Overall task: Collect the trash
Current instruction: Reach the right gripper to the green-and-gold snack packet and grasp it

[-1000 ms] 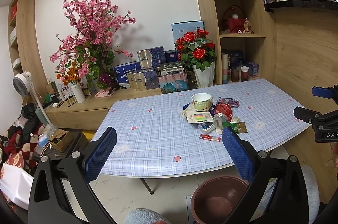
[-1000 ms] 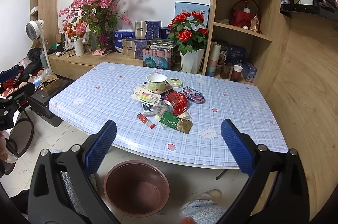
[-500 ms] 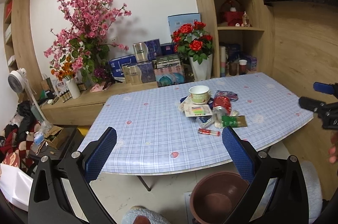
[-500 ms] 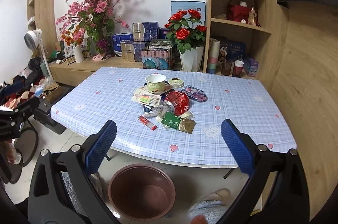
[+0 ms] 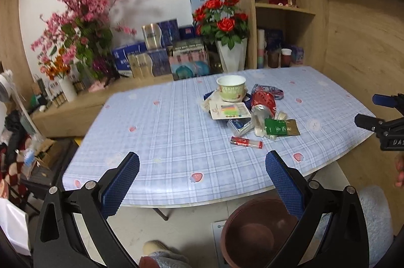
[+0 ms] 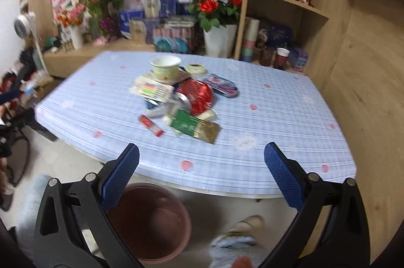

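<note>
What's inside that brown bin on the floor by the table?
The brown bin looks empty: only its bare bottom and inner wall show in both wrist views. The left gripper's fingers hide part of its rim and inside, so a small scrap there can't be ruled out.

The trash [image 5: 242, 111] sat heaped mid-counter: a paper cup [image 5: 231, 88] upright, a red foil wrapper [image 5: 263, 100], a green packet [image 5: 281, 127] flat, and a red tube [image 5: 246, 142] just beside it. A brown bin [image 5: 255, 232] stood open on the floor.

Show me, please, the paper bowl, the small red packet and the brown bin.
paper bowl [image 5: 231, 89], left wrist view, on its printed side.
small red packet [image 5: 245, 142], left wrist view, mid-length.
brown bin [image 6: 151, 220], right wrist view, inside wall.
</note>
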A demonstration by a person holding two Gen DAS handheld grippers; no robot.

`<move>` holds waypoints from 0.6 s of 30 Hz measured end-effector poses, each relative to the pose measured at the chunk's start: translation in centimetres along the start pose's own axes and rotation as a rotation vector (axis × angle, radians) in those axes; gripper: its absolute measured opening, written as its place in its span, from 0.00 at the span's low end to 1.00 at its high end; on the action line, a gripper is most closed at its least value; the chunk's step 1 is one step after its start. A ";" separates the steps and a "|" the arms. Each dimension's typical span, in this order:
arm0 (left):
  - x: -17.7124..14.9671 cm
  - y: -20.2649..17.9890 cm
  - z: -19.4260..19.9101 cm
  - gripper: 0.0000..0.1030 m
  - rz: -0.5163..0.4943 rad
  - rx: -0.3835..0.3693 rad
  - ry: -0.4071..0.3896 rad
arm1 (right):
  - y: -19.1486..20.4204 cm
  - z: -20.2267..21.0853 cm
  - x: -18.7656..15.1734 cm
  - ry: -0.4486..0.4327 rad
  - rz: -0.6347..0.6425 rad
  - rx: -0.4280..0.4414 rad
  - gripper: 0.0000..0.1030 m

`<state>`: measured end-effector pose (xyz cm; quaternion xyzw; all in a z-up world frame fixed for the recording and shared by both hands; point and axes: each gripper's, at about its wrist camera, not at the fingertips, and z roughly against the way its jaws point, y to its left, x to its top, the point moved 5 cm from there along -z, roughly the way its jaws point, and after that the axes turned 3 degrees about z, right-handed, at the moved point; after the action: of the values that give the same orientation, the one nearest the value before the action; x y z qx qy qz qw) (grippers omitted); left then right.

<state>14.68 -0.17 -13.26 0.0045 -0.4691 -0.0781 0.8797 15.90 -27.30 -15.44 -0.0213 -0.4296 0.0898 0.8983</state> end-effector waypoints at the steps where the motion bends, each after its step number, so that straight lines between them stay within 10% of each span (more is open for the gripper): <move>1: 0.0 0.0 -0.4 0.95 0.003 0.008 0.002 | -0.1 -0.7 0.0 0.013 0.010 -0.008 0.95; 14: 0.9 -0.7 -7.1 0.93 -0.039 -0.027 0.080 | 0.1 -9.3 -0.7 0.138 0.156 0.000 0.93; 18: 0.7 -0.5 -9.2 0.85 -0.016 -0.046 0.104 | 1.1 -13.0 -0.7 0.183 0.251 0.032 0.79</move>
<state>22.64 -1.38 -17.87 -0.0079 -0.4206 -0.0957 0.9021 25.46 -25.86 -24.29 -0.0685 -0.3382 0.2060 0.9157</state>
